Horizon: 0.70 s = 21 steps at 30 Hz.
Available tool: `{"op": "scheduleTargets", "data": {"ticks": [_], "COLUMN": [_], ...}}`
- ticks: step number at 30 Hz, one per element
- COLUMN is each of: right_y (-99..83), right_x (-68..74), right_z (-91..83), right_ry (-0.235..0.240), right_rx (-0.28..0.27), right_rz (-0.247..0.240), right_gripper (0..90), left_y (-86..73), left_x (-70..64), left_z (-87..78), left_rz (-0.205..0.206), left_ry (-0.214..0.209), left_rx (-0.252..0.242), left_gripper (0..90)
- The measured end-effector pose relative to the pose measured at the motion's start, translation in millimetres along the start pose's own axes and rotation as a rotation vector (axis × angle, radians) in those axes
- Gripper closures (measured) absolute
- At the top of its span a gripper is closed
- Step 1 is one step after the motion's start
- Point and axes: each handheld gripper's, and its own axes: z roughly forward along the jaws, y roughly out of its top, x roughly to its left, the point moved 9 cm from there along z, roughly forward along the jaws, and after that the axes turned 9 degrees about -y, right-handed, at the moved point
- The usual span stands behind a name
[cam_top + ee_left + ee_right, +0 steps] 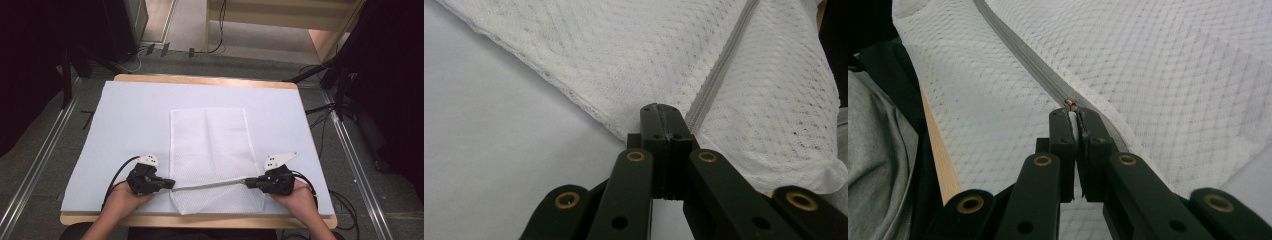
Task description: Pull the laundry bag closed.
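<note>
L gripper [170,184] clamped on mesh laundry bag [210,145] edge by zipper [210,185]; R gripper [248,182] pinched tight on zipper pull [1071,105]. Bag flat on white mat [130,120].

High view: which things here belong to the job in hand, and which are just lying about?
In use: white mesh zip bag; its grey zipper; left tongs; right tongs.
Lying about: pale blue table mat; black cables on the floor.

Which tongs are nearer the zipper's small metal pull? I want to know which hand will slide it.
Right. The right tongs are shut at the metal pull on the zipper; the left tongs pinch the mesh bag at the zipper's opposite end.
</note>
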Motion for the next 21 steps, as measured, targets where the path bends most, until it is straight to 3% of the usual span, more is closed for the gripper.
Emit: {"op": "scheduleTargets", "data": {"ticks": [5, 8, 21], "right_y": [-0.5, -1.4, -7.1], "right_x": [0.2, 0.4, -6.1], "right_z": [-0.1, 0.2, -6.9], "right_ry": [0.007, 0.018, 0.005], "right_rx": [0.001, 0.01, 0.013], "right_rz": [-0.007, 0.016, 0.022], "right_gripper": [88.6, 88.7, 88.7], "left_y": [0.0, 0.0, -0.2], "left_x": [-0.1, 0.1, -0.2], "left_z": [0.1, 0.1, -0.1], "left_rz": [-0.002, -0.003, 0.002], "left_ry": [0.001, 0.0, 0.001], "left_rx": [0.0, -0.001, 0.0], "left_gripper": [90.0, 90.0, 90.0]}}
